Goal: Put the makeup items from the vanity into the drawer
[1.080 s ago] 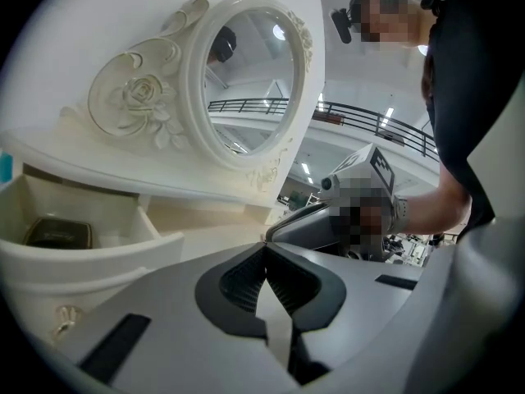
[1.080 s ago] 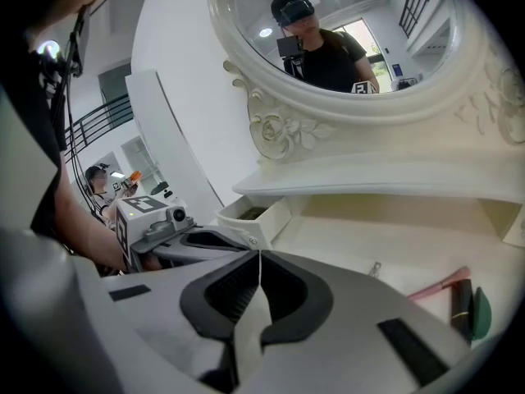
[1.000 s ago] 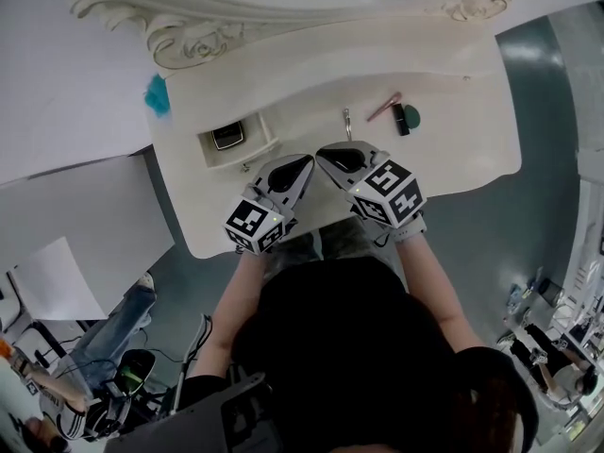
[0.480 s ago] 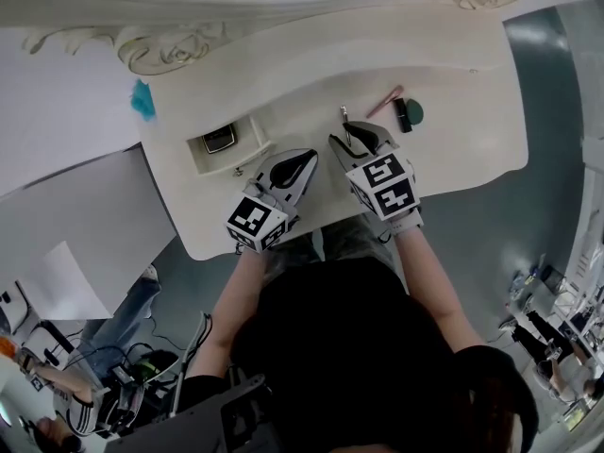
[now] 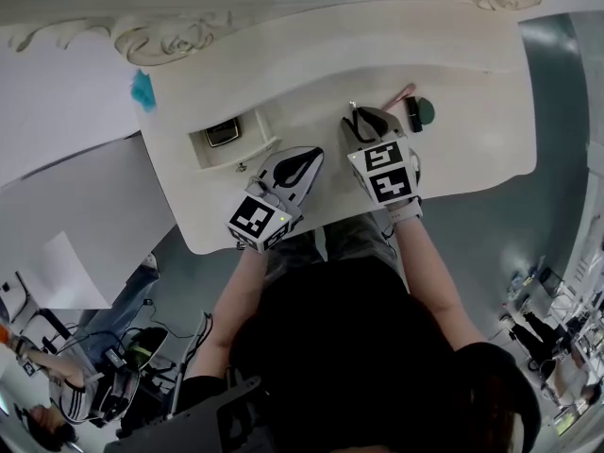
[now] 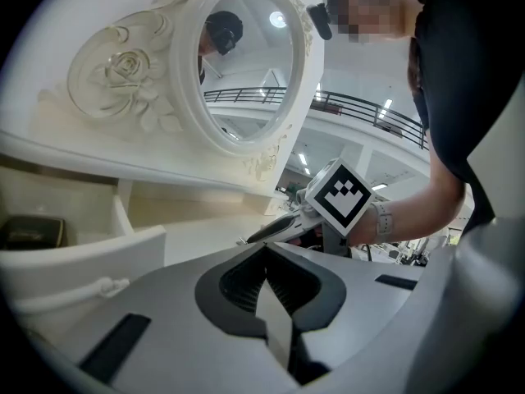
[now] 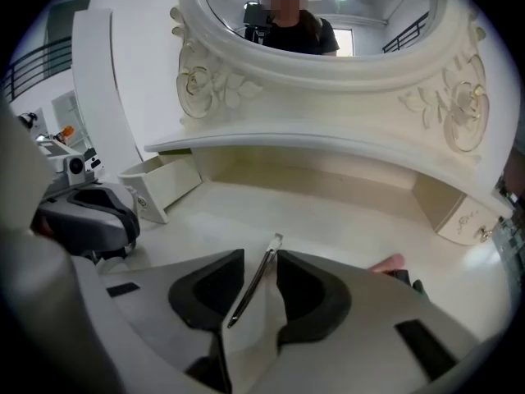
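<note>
Slim metal tweezers (image 7: pixel 256 279) lie on the white vanity top (image 5: pixel 311 74). My right gripper (image 7: pixel 261 257) points down over them; its jaws have just been opening and stand on either side of the tweezers with a gap on each side. In the head view the tweezers (image 5: pixel 351 111) show just beyond the right gripper (image 5: pixel 359 121). A pink stick (image 5: pixel 398 97), a black tube (image 5: pixel 413 114) and a green round item (image 5: pixel 427 111) lie to the right. The open drawer (image 5: pixel 253 142) holds a dark compact (image 5: pixel 221 134). My left gripper (image 5: pixel 304 161) hovers shut and empty beside the drawer.
An ornate oval mirror (image 7: pixel 320 23) rises behind the vanity top. The drawer's front with its small knob (image 6: pixel 102 287) is close to the left gripper's left. A small side drawer front (image 7: pixel 463 220) sits at the back right. A blue scrap (image 5: pixel 142 91) lies off the vanity's left end.
The right gripper has moved forward and down to the tweezers, and its jaws have opened around them. The left gripper has barely moved.
</note>
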Action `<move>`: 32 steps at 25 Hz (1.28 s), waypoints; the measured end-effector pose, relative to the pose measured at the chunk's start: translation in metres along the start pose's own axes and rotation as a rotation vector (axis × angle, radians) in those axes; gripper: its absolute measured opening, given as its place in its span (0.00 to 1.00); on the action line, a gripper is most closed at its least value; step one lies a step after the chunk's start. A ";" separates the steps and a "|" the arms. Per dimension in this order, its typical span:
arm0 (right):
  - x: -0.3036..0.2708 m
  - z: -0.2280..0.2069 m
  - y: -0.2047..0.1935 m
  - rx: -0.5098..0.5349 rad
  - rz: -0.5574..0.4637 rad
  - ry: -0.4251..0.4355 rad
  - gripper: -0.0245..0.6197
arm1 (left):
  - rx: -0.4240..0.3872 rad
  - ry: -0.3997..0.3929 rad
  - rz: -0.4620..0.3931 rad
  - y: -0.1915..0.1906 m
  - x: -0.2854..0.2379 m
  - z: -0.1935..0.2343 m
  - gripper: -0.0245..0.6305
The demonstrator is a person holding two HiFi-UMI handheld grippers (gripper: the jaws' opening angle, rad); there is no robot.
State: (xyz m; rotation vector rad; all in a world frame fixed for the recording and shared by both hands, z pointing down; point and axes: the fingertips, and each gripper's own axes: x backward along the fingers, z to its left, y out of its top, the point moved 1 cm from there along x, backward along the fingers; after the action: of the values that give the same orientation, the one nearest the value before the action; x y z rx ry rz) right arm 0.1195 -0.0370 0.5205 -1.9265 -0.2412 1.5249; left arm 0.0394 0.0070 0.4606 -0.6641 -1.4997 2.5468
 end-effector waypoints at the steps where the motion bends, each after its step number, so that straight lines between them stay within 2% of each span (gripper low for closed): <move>1: 0.000 0.000 0.000 0.009 0.001 -0.005 0.25 | 0.002 0.000 -0.001 0.000 0.000 0.000 0.06; 3: -0.001 0.000 0.000 0.030 0.002 -0.011 0.22 | 0.008 0.002 -0.005 -0.001 0.001 0.000 0.06; 4: -0.001 0.000 0.000 0.039 0.002 -0.014 0.13 | 0.011 0.003 -0.006 -0.002 0.001 0.000 0.06; 5: -0.001 0.000 0.000 0.044 0.003 -0.017 0.11 | 0.013 0.004 -0.007 -0.002 0.001 0.001 0.06; 12: 0.006 0.008 0.006 0.044 -0.020 0.015 0.11 | 0.014 0.011 -0.013 -0.002 0.004 0.001 0.06; 17: 0.017 0.023 0.024 0.065 -0.064 0.069 0.11 | 0.017 0.022 -0.032 0.002 0.007 -0.001 0.06; 25: 0.030 0.068 0.065 0.157 -0.149 0.180 0.11 | 0.019 0.056 -0.079 0.013 0.024 0.000 0.06; 32: 0.028 0.117 0.092 0.261 -0.182 0.280 0.11 | 0.025 0.121 -0.132 0.018 0.053 0.009 0.06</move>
State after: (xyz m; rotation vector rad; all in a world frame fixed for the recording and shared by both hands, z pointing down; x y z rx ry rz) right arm -0.0026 -0.0480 0.4316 -1.8271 -0.0865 1.0954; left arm -0.0096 0.0067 0.4327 -0.6788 -1.4203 2.3791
